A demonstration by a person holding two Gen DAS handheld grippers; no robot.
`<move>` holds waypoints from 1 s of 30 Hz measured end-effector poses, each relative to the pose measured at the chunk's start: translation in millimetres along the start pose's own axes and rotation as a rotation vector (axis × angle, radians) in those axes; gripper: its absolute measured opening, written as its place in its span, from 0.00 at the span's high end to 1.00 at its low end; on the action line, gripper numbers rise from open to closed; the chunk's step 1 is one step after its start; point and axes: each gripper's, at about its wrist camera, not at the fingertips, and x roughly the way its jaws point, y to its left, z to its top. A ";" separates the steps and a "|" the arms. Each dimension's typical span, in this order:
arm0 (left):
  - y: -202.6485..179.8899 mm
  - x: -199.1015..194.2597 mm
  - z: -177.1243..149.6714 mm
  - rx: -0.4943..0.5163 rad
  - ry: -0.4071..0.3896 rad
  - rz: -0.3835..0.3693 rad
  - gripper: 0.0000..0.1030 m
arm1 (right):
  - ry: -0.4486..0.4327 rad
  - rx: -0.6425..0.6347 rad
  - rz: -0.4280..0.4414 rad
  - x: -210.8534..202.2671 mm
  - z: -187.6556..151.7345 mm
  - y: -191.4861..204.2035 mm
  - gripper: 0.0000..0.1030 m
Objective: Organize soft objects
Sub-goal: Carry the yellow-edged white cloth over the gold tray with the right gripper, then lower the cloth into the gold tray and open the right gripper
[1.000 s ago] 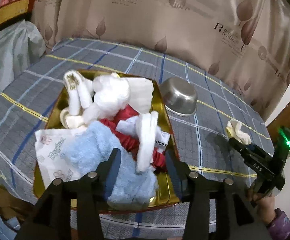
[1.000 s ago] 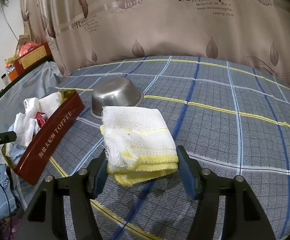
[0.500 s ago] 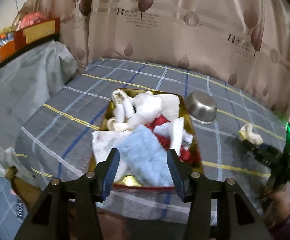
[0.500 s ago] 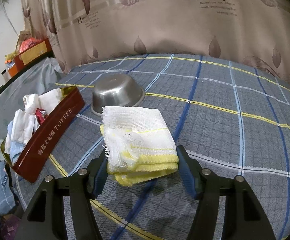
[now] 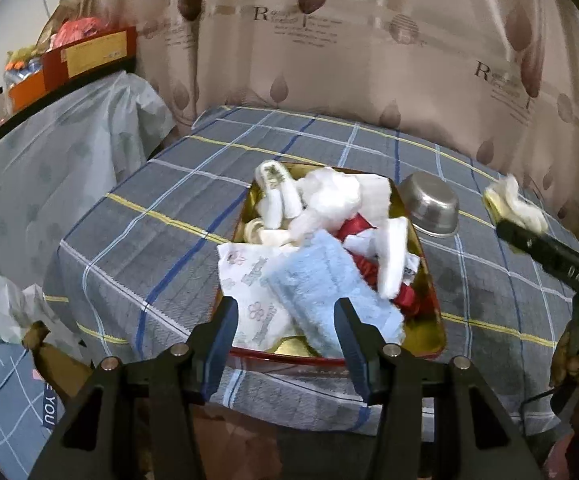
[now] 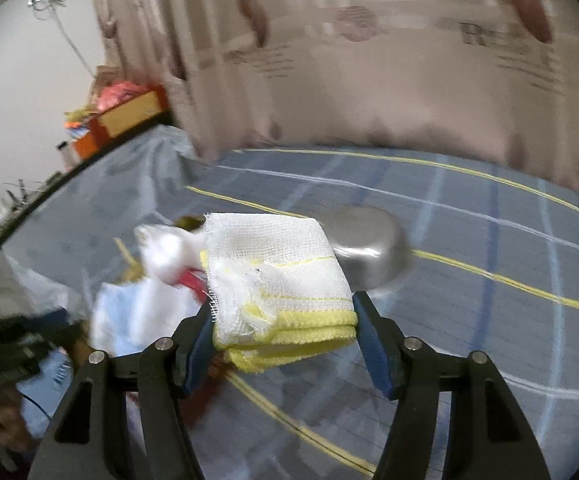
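Your right gripper (image 6: 283,328) holds the folded gauze cloth (image 6: 277,276) between its pads, lifted clear of the plaid cover (image 6: 489,320) at centre frame, the steel bowl (image 6: 369,248) blurred behind it. Your left gripper (image 5: 285,332) stands half open with nothing gripped, low in its frame, above the near end of the tin (image 5: 429,332) piled with a blue towel (image 5: 321,284) and white cloths (image 5: 329,196).

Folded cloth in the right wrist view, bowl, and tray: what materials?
Folded cloth: looks like open-weave cotton gauze, matte white with a yellow hem; threads fray at one corner. Bowl: likely stainless steel, brushed grey sheen. Tray: probably tin, shiny gold inside, red rim.
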 end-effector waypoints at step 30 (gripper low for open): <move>24.1 4.4 5.5 -0.096 0.011 -0.014 0.51 | 0.193 -0.152 0.046 110.9 19.2 90.9 0.40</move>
